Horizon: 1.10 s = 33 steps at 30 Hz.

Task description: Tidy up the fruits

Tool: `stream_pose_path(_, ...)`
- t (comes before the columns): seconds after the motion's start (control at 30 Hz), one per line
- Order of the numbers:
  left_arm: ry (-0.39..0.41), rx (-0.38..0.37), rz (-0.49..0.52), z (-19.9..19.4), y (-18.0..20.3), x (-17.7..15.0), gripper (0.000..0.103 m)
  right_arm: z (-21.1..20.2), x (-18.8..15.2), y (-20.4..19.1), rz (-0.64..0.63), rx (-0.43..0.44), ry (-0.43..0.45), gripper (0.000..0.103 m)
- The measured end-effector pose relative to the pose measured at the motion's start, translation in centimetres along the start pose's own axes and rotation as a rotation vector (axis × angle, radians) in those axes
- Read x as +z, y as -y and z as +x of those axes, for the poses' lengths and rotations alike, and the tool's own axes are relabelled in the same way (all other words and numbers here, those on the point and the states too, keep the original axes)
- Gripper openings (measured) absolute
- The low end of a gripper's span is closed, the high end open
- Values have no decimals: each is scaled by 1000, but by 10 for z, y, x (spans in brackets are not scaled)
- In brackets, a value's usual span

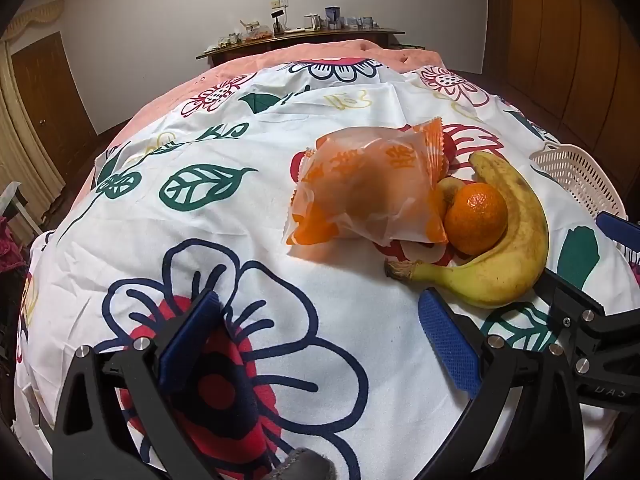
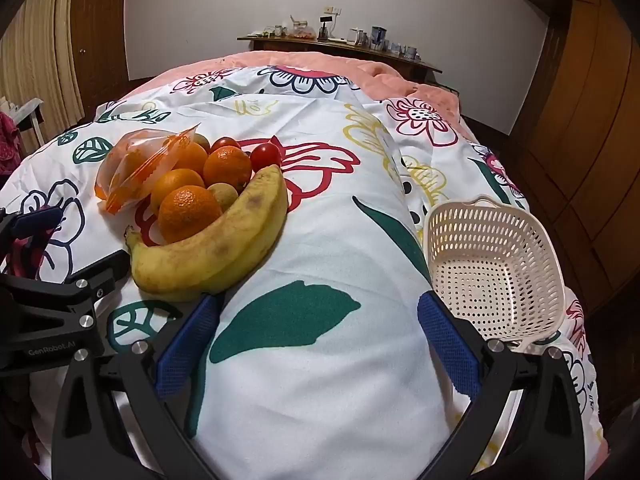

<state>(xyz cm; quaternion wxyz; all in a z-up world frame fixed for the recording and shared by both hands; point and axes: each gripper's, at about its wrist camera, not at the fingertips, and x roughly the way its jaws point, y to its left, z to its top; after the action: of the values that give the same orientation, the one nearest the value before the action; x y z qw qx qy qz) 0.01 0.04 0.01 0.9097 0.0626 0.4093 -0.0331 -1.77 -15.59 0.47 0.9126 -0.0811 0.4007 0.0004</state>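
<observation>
A pile of fruit lies on the flowered bedspread (image 2: 320,360): a yellow banana (image 2: 216,240) curls around several oranges (image 2: 188,212), small green-brown fruits (image 2: 226,196) and two red tomatoes (image 2: 266,155). An orange-printed plastic bag (image 1: 368,188) of fruit leans on the pile's left side. The banana (image 1: 508,240) and one orange (image 1: 476,218) also show in the left wrist view. A cream perforated basket (image 2: 492,268) stands empty to the right. My left gripper (image 1: 320,328) is open over the cloth, left of the banana. My right gripper (image 2: 316,328) is open between banana and basket, holding nothing.
The bed's pink blanket (image 2: 320,64) runs to a wooden dresser (image 2: 340,50) crowded with small items. Wooden wardrobes (image 2: 580,100) line the right wall. A door (image 2: 98,28) and curtain are at left. The basket (image 1: 576,176) sits near the bed's right edge.
</observation>
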Motion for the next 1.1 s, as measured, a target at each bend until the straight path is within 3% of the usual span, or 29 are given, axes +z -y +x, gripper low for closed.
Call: stream_pose_path(1.1, 5, 7, 6, 0, 0, 0, 101, 2, 0, 4, 21, 30, -3, 98)
